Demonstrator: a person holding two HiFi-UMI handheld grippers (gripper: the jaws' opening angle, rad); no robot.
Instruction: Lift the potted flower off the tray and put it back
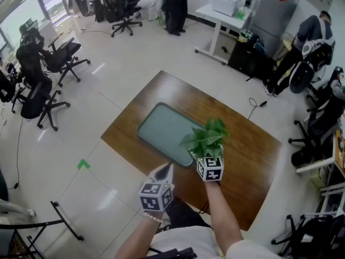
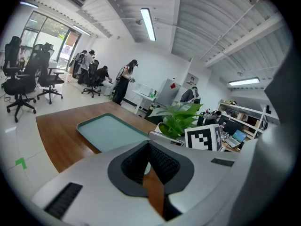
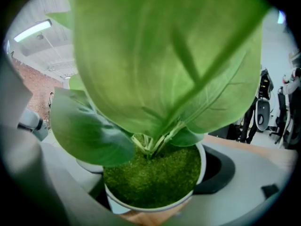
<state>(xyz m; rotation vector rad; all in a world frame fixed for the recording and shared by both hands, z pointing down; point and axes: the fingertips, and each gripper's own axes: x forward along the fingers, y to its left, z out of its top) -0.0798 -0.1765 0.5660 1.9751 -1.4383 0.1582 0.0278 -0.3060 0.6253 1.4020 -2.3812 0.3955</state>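
The person wears a white short-sleeved top (image 1: 190, 237), seen off the near edge of the tabletop (image 1: 253, 161), with dark clothing (image 1: 180, 216) between the top and that edge. A string of pale beads (image 1: 153, 218) circles the left wrist. The left hand-held gripper (image 2: 148, 146) has a smooth light-grey shell, dark ribbed pads (image 2: 164, 161) in a dark-grey surround, and a black slotted grille (image 2: 65, 200). The right hand-held gripper (image 3: 157, 185) has the same grey shell and dark surround. Each carries a white cube with black square markers: the left cube (image 1: 156, 196) just off the tabletop's near edge, the right cube (image 1: 210, 168) over it.
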